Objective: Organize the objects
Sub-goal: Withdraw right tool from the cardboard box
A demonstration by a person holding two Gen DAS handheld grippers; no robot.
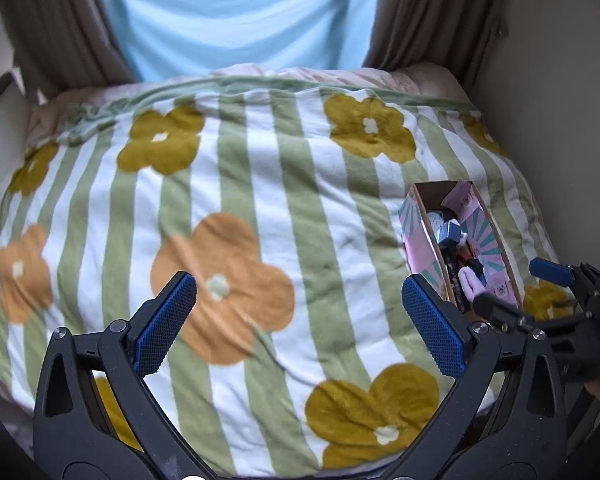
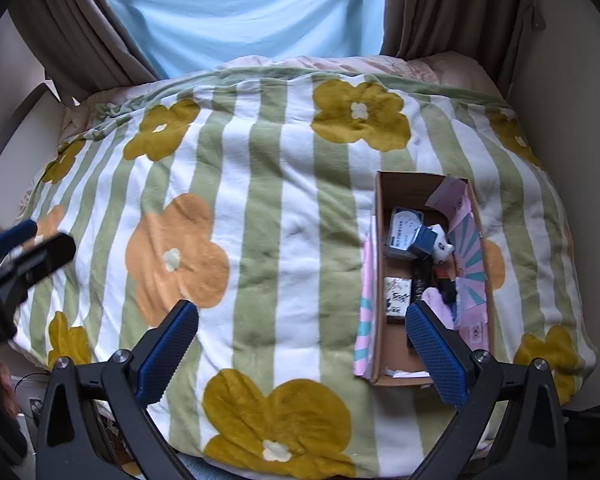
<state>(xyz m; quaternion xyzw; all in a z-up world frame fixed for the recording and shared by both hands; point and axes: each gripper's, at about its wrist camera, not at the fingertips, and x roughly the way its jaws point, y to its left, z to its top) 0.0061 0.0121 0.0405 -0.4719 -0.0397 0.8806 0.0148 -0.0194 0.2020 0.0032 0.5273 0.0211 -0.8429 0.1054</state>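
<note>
An open cardboard box [image 2: 392, 350] with pink and teal flaps lies on the right side of the bed; the same box [image 1: 422, 236] shows in the left wrist view. Inside it are several small things: a blue-and-white packet [image 2: 404, 232], a white panda figure [image 2: 443, 245], a white card with black print [image 2: 397, 295], dark items and a pink fuzzy piece [image 2: 440, 304]. My right gripper [image 2: 302, 322] is open above the bedspread, its right finger over the box's near end. My left gripper [image 1: 298, 298] is open and holds nothing, to the left of the box.
A bedspread [image 2: 260, 220] with green and white stripes and large yellow and orange flowers covers the bed. Brown curtains [image 2: 452, 8] and a light blue sheet [image 2: 240, 12] hang behind it. Walls close in on both sides. The other gripper shows at each view's edge.
</note>
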